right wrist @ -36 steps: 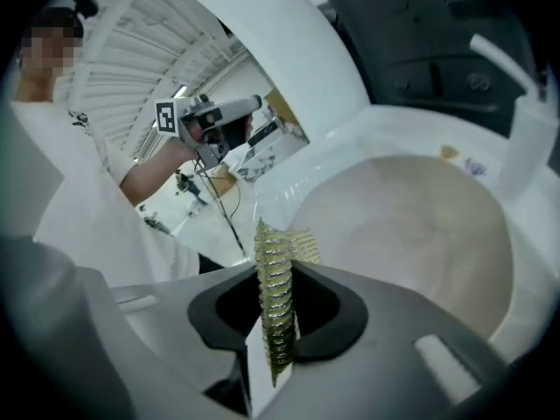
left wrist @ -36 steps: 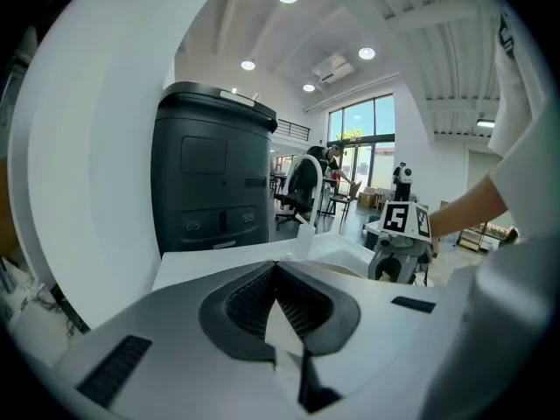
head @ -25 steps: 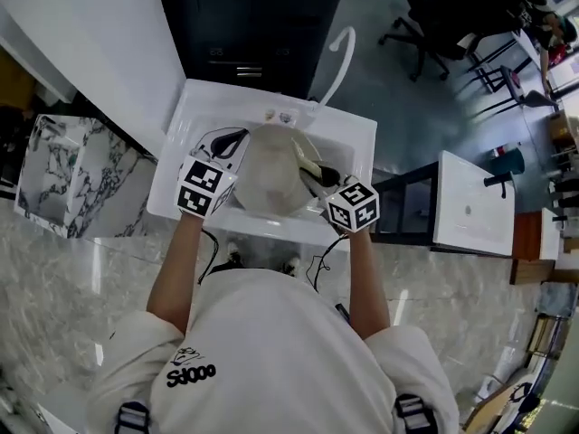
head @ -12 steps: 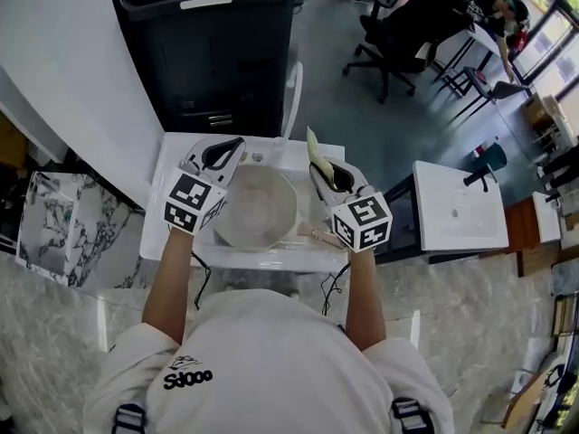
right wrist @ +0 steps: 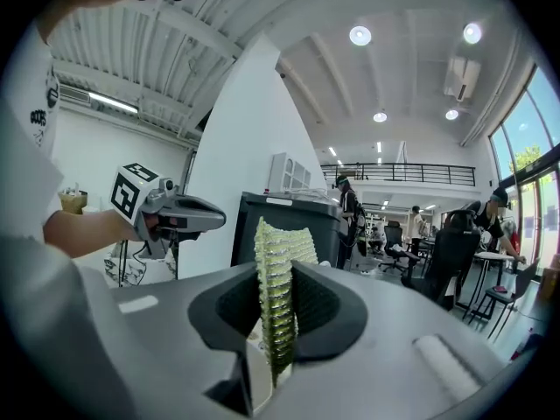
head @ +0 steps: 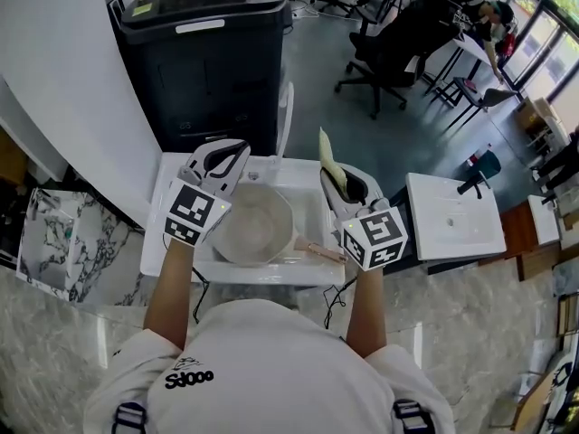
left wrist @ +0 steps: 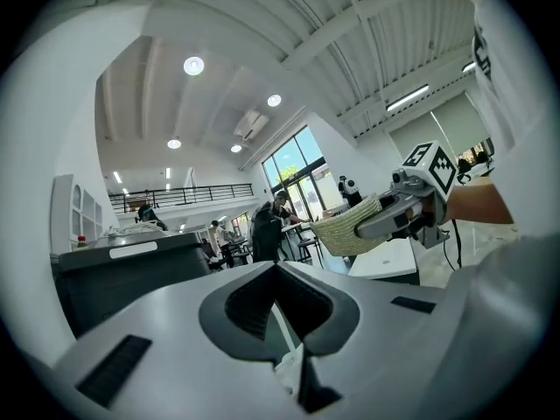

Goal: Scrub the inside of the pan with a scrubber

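**Right gripper** point(right wrist: 278, 278): the jaws are pressed together on a yellow-green woven scrubber point(right wrist: 282, 243). It is pinched edge-on and stands upright above the jaw tips.

**Left gripper** point(left wrist: 278, 274): the jaws are closed on each other, and nothing is held between them. Both gripper views are directed level across the room, and the pan is not made out in either.

**Step in hand (judged):** the scrubber is to be brought down into the pan, as no scrubbing contact is shown.
- The right gripper is best tipped downward, so that a broad face of the scrubber is laid on the pan floor rather than its thin edge.
- Overlapping circular strokes should be carried up the wall.
- Moderate pressure is advised, since a soft pad held by one margin may be dragged out of the jaws.
- The pan may be steadied at the rim or handle by the left gripper, so that it is not spun in the sink.

**Position, head view:**
- The scrubber point(head: 327, 156) is held right of centre, over the right end of the white rectangular sink point(head: 172, 242).
- The round cream-coloured pan point(head: 256, 224) lies in the sink at frame centre, below and left of the scrubber and apart from it.
- The pan's pale wooden handle point(head: 318, 250) points to the lower right, towards the right gripper.
- The left gripper is placed over the pan's upper-left rim; contact cannot be told.
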Motion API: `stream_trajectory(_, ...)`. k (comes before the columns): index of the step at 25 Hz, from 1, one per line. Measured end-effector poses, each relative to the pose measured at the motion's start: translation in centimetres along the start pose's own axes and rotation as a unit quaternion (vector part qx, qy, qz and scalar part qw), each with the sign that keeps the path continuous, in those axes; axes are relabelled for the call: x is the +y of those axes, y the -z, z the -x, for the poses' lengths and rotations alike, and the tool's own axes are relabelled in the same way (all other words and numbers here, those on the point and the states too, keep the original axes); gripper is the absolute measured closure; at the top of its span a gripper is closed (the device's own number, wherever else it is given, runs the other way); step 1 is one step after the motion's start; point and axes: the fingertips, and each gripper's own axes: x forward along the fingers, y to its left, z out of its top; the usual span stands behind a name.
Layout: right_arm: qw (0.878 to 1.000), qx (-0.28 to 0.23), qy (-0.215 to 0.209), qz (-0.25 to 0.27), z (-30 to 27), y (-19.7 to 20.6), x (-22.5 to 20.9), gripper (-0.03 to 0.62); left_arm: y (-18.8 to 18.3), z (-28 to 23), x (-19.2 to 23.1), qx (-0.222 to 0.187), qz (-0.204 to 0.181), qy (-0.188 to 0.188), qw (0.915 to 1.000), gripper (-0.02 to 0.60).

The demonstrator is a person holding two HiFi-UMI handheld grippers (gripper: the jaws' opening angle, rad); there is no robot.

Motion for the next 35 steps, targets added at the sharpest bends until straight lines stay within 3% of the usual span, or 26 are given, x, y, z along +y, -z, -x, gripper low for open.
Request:
stream_trajectory(9, 0.999, 0.012, -0.013, 0.036, 0.8, -1.5, 2.0, 0.522, -2.3, 0.7, -1.2, -0.011, -0.002, 0.012, 0.9999, 0.577)
stream_trajectory(20, 0.999, 0.007, -0.025, 0.033, 1.4, -2.1, 3.0, 0.523, -4.3, 2.1, -2.5, -0.035, -0.01, 0.022, 0.9991, 0.577)
stream_trajectory(26, 0.999, 0.007, -0.033, 0.022, 1.6, -1.9, 3.3, 0.523, -4.1, 2.4, -2.6, -0.044, 0.017, 0.018, 0.9987, 0.577)
stream_trajectory(35, 0.999, 0.012, -0.041, 0.023, 0.8, -1.2, 4.1, 0.523, -2.0, 2.4, -2.8, -0.021, 0.051, 0.036, 0.9978, 0.577)
